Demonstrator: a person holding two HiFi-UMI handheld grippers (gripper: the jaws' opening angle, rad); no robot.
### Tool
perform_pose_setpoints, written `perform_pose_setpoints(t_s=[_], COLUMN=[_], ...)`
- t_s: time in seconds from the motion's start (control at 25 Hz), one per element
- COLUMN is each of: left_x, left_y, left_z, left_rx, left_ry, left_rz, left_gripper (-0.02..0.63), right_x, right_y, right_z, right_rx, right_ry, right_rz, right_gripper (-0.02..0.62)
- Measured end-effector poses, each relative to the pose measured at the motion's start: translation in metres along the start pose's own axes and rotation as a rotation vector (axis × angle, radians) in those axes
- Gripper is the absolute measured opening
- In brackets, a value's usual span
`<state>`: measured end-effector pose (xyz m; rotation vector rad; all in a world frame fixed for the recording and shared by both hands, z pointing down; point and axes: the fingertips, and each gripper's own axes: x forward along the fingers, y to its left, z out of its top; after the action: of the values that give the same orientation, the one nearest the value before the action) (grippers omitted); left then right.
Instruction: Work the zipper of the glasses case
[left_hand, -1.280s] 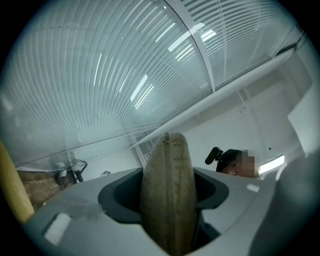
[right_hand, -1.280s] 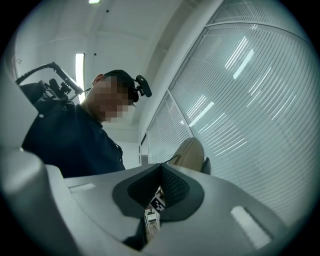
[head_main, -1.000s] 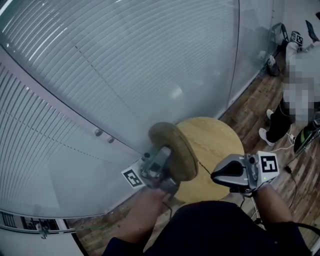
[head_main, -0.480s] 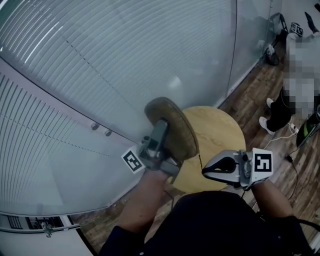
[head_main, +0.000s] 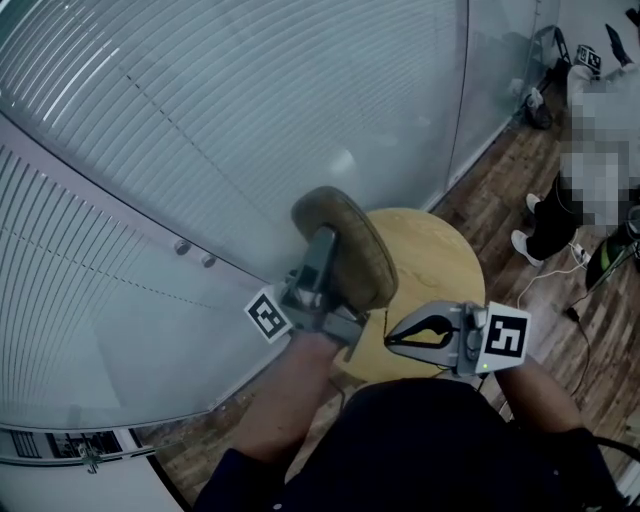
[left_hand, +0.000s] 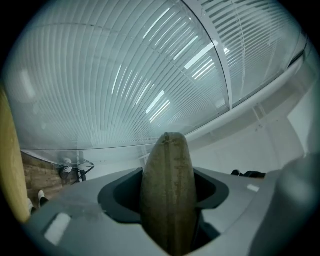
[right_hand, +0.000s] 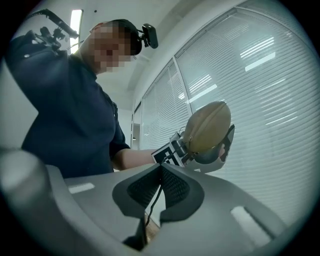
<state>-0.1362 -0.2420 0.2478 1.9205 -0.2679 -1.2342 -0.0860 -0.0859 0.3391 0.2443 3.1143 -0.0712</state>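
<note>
The glasses case (head_main: 362, 258) is an olive-tan oval pouch held on edge above the table, its seam facing the left gripper view (left_hand: 167, 180). My left gripper (head_main: 330, 262) is shut on the case, one finger on each flat side. My right gripper (head_main: 390, 340) sits just right of and below the case, pointing left at it. Its jaws are shut on a thin black zipper cord (right_hand: 151, 202) that runs from the case (right_hand: 207, 127) down between the pads. In the head view the cord (head_main: 386, 322) is a short dark line between the case and my right gripper's tip.
A round wooden table (head_main: 435, 265) stands below both grippers. A glass wall with white blinds (head_main: 250, 130) fills the left and back. Another person (head_main: 590, 190) stands on the wooden floor at the far right, near cables and gear.
My right gripper has moved left, closer to the case, still shut. The left gripper with the case has risen slightly in the picture and tilted.
</note>
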Motion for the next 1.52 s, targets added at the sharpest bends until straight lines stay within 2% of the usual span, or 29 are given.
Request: perform_pose_setpoints(t_s=[0.12,0.16,0.24,0.32,0.36,0.4,0.44,0.52,0.64,0.72,0.8,0.84,1.0,1.2,1.28,1.36,1.52], left_x=[0.003,0.002,-0.004,-0.007,-0.005,-0.002,0.000,0.002,-0.003,-0.008,-0.010,-0.010,-0.008,0.001,0.004,0.007,0.011], left_y=[0.000,0.001,0.004,0.002,-0.002,-0.006,-0.011,-0.018,-0.019,-0.016,-0.011,-0.009,-0.010,-0.016,-0.016,-0.015,-0.013], left_z=[-0.002,-0.001,0.003,0.010,0.012,0.014,0.015,0.017,0.020,0.022,0.022,0.022,0.020,0.013,0.006,-0.002,-0.011], left_rx=[0.003,0.003,0.000,-0.002,0.013,0.038,0.064,0.105,0.135,0.135,0.128,0.128,0.151,0.168,0.177,0.203,0.219], left_ry=[-0.005,-0.014,-0.062,-0.124,-0.131,-0.122,-0.105,-0.079,-0.079,-0.096,-0.101,-0.096,-0.066,-0.021,-0.008,0.005,0.011], left_rz=[0.038,0.051,0.060,0.034,0.022,0.016,0.013,0.010,0.013,0.024,0.032,0.034,0.030,0.023,0.027,0.038,0.044], left_gripper=[0.290,0.290,0.291,0.291,0.291,0.291,0.291,0.291,0.291,0.293,0.293,0.293,0.293,0.293,0.293,0.293,0.293], right_x=[0.002,0.002,0.007,0.025,0.036,0.043,0.046,0.038,0.003,-0.020,-0.032,-0.034,-0.023,-0.006,-0.009,-0.017,-0.028], right_y=[-0.003,-0.004,0.003,0.035,0.052,0.061,0.059,0.029,-0.019,-0.036,-0.047,-0.052,-0.061,-0.063,-0.063,-0.062,-0.054], right_z=[0.002,-0.002,-0.030,-0.080,-0.102,-0.114,-0.115,-0.095,-0.046,-0.015,0.007,0.015,0.033,0.028,0.028,0.027,0.027], right_rx=[0.014,0.013,-0.010,-0.133,-0.188,-0.194,-0.158,-0.057,0.114,0.206,0.248,0.262,0.327,0.297,0.283,0.270,0.260], right_ry=[0.004,0.033,0.194,0.402,0.458,0.466,0.434,0.315,0.049,-0.110,-0.200,-0.226,-0.308,-0.252,-0.241,-0.238,-0.248], right_rz=[-0.010,-0.015,-0.001,0.106,0.168,0.204,0.195,0.085,-0.068,-0.109,-0.129,-0.136,-0.108,-0.113,-0.128,-0.148,-0.129], right_gripper=[0.008,0.008,0.008,0.008,0.008,0.008,0.008,0.008,0.008,0.025,0.193,0.222,0.221,0.215,0.160,0.071,0.020])
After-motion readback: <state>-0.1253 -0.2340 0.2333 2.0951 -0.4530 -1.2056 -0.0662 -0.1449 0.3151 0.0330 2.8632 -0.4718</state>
